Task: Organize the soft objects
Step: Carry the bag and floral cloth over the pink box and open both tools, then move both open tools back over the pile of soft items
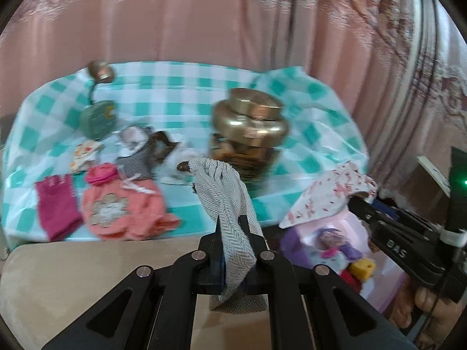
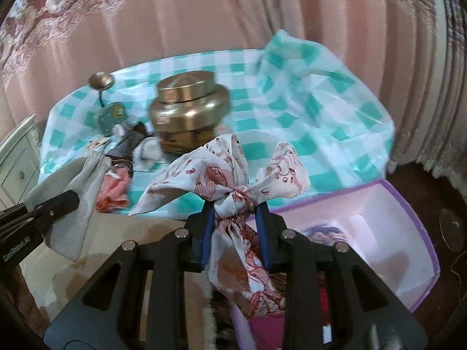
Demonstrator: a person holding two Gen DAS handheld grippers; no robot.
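My left gripper [image 1: 232,224] is shut on a grey herringbone cloth [image 1: 224,192] that drapes up and over its fingers above a beige cushion edge. My right gripper [image 2: 235,208] is shut on the knot of a white cloth with red print [image 2: 221,172], held over a pink and purple box [image 2: 388,224]. In the left wrist view the right gripper [image 1: 359,201] shows at the right with the printed cloth [image 1: 329,192]. In the right wrist view the left gripper [image 2: 74,197] shows at the left with the grey cloth [image 2: 76,192]. Several small garments lie on the checked table, among them a coral one [image 1: 122,207] and a magenta one [image 1: 57,204].
A brass lidded pot [image 1: 251,122] stands mid-table on the teal checked tablecloth [image 1: 181,87]. A green lamp base [image 1: 97,119] with a brass shade sits at the back left. The pink box [image 1: 329,245] holds toys. Pink curtains hang behind. A white cabinet [image 2: 17,163] is at the left.
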